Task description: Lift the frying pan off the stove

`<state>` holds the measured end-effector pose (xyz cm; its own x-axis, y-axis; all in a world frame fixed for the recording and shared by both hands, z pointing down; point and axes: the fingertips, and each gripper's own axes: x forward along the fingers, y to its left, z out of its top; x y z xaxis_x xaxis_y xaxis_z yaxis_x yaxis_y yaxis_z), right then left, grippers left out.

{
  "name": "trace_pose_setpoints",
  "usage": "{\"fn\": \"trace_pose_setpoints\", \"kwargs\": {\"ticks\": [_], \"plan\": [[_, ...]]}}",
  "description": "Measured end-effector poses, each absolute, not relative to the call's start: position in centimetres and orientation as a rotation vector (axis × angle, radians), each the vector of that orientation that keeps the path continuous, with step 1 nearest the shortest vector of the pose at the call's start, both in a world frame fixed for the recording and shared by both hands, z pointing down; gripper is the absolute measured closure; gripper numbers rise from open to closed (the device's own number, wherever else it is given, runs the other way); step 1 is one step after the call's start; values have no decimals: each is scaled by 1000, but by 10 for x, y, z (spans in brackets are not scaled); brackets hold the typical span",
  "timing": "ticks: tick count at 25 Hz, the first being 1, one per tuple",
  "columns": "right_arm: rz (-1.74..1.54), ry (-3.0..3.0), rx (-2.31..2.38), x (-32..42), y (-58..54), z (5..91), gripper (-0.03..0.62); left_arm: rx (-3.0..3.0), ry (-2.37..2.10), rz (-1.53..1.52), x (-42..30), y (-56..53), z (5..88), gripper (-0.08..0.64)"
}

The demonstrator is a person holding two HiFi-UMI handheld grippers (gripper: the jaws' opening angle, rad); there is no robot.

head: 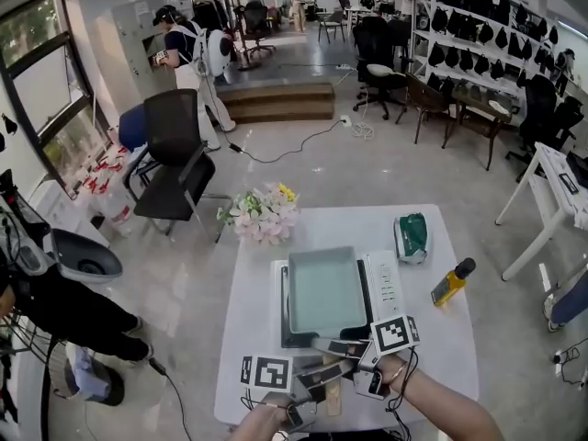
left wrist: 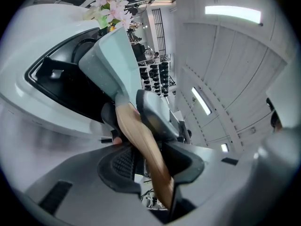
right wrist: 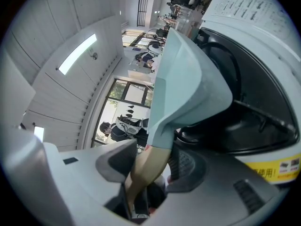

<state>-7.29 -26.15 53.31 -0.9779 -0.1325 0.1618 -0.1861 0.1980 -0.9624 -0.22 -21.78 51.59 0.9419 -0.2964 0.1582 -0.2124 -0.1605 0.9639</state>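
A square pale-green frying pan (head: 326,290) sits on a white tabletop stove (head: 386,283) in the head view. Its wooden handle (head: 330,389) points toward me. My left gripper (head: 317,381) comes in from the lower left and is shut on the handle (left wrist: 141,140), which runs between its pads. My right gripper (head: 338,349) grips the same handle (right wrist: 148,166) closer to the pan (right wrist: 188,79), right where wood meets metal. The pan (left wrist: 110,60) rises above the stove's black burner well (left wrist: 61,84) in the left gripper view.
The stove stands on a small white table (head: 248,274). A bunch of flowers (head: 262,214), a green-and-white object (head: 411,237) and a yellow bottle (head: 452,283) also stand on it. A black office chair (head: 175,163) is behind on the left, another white table (head: 551,191) on the right.
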Motion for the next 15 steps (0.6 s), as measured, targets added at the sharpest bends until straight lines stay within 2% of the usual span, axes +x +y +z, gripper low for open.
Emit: {"fn": "trace_pose_setpoints", "kwargs": {"ticks": [15], "plan": [[1822, -2453, 332, -73, -261, 532, 397, 1798, -407, -54, 0, -217, 518, 416]]}}
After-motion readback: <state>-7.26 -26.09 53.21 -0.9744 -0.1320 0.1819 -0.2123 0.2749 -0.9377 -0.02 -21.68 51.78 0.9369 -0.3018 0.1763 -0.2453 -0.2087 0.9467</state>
